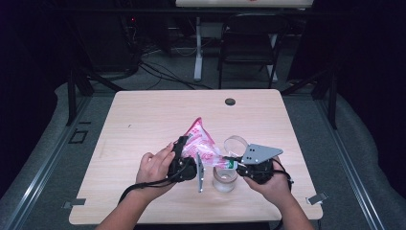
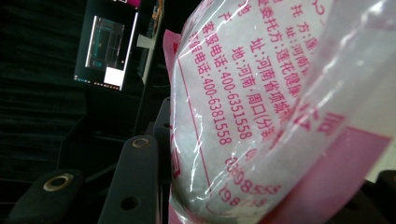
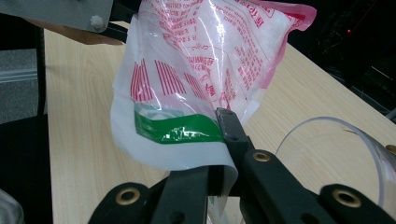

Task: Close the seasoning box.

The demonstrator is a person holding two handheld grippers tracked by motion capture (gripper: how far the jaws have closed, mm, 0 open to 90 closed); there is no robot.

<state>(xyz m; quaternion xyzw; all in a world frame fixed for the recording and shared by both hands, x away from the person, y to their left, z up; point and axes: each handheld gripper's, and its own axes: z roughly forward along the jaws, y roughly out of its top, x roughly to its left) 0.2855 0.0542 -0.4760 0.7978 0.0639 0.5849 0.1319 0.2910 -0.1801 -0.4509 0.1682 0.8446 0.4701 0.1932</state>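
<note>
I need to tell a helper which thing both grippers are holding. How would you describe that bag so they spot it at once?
On the light wooden table, look near the front edge, between the person's two hands. The bag hangs there off the tabletop, above a clear cup. It is the only soft thing: clear plastic with pink print and a green strip by its opening.

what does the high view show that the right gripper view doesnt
High view alone: the person's two hands, the left hand-held gripper clamped on the bag's body, a clear cup below the bag, the black chair beyond the table.

Right gripper view alone: the green band along the bag's edge, and the right hand-held gripper seen close, shut on that edge.

Both: the pink-printed plastic bag, the wooden table, and a clear round container beside the bag.
</note>
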